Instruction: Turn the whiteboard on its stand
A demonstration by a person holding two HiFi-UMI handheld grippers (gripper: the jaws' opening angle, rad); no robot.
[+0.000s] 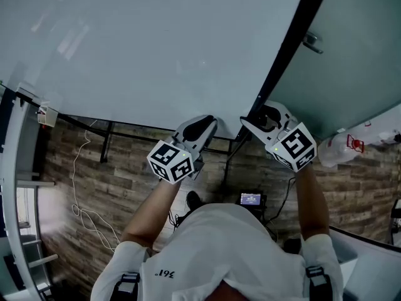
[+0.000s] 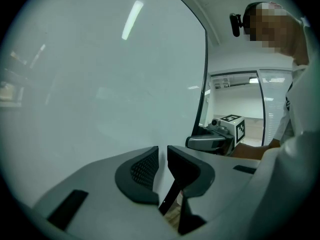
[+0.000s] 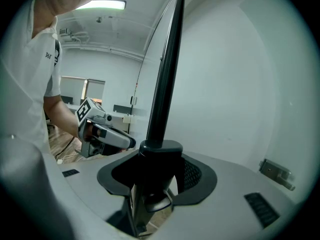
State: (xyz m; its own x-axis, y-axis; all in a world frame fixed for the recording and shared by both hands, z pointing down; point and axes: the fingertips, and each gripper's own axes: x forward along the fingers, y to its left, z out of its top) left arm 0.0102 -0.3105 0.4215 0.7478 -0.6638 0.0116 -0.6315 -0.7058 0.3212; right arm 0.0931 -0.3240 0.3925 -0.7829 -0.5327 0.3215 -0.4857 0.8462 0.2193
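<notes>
At the near lower edge of the large pale glossy whiteboard, both claws hold side by side. The right claw clamps the black frame bar, whose length runs up and away. The left claw, narrowed to a slit, seems to pinch the panel just beside it

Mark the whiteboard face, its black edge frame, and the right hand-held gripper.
large white whiteboard face [image 1: 156, 42]: head view, bare surface.
black edge frame [image 3: 167, 69]: right gripper view, bar above jaws.
right hand-held gripper [image 3: 161, 159]: right gripper view, between fingertips.
</notes>
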